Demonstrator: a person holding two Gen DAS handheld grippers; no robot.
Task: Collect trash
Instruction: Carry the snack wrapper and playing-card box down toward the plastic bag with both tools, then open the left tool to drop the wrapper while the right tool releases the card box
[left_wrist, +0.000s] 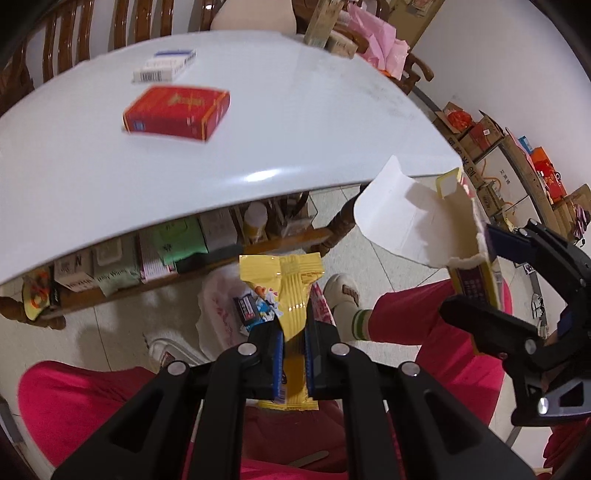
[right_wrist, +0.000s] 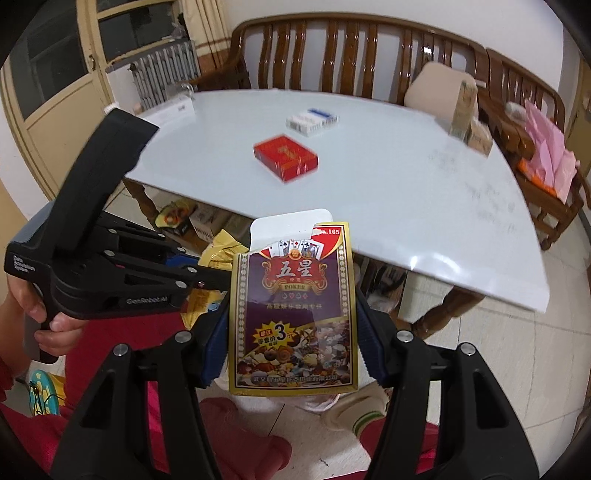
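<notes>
Left gripper (left_wrist: 291, 354) clamped on a yellow snack wrapper (left_wrist: 286, 291); right gripper (right_wrist: 291, 332) clamped on an opened poker card box (right_wrist: 291, 314) (flap torn). On white table (right_wrist: 388, 192) at twelve o'clock: red box (right_wrist: 285, 156), white box (right_wrist: 312, 121) beyond.

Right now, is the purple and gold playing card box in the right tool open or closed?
Open. The purple and gold playing card box has its white top flap standing up, with a torn edge.
</notes>
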